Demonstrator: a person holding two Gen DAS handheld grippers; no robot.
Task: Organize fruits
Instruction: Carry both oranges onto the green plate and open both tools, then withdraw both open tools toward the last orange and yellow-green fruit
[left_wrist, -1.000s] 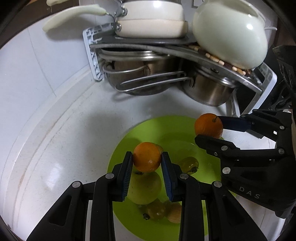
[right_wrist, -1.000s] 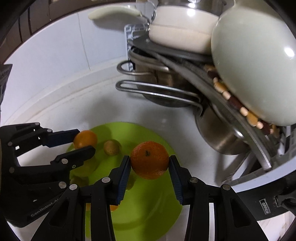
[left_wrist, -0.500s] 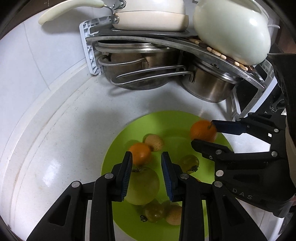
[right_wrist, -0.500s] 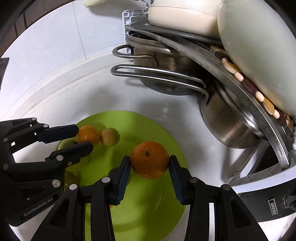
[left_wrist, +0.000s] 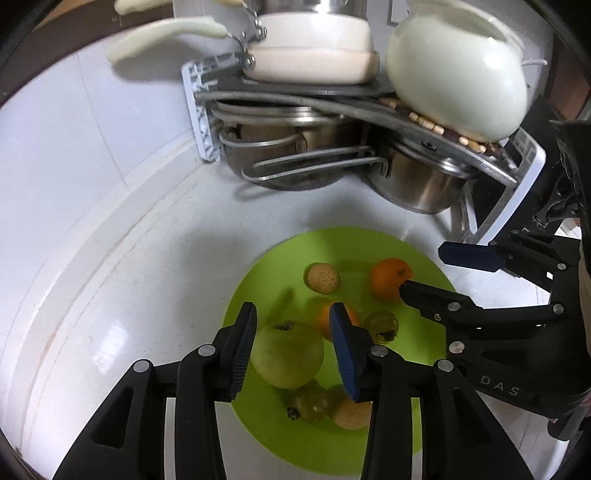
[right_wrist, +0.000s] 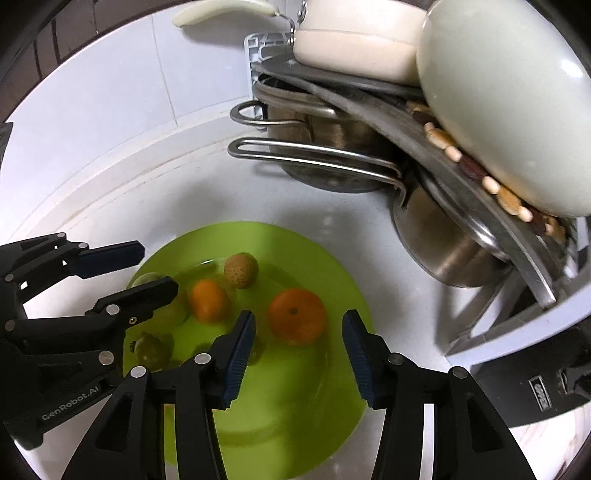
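A lime-green plate (left_wrist: 258, 291) (right_wrist: 325, 406) lies on the white counter and holds several fruits. In the left wrist view these include a green apple (left_wrist: 286, 354), a small orange (left_wrist: 325, 314), a larger orange (left_wrist: 389, 278), a tan round fruit (left_wrist: 323, 277) and dark-green small fruits (left_wrist: 382, 325). My left gripper (left_wrist: 293, 343) is open and empty above the apple. My right gripper (right_wrist: 297, 350) is open and empty, just above the larger orange (right_wrist: 297, 317), which rests on the plate. The small orange (right_wrist: 208, 299) lies to its left.
A white rack (left_wrist: 201, 110) at the back holds steel pots (left_wrist: 417, 184), a cream pan (left_wrist: 310, 55) and a pale round pot (left_wrist: 454, 70). A white tiled wall (left_wrist: 74, 129) curves along the left. A dark object (right_wrist: 535, 384) sits at the right.
Both grippers have opened and let go of their oranges, which now rest on the green plate. Both grippers have drawn back a little.
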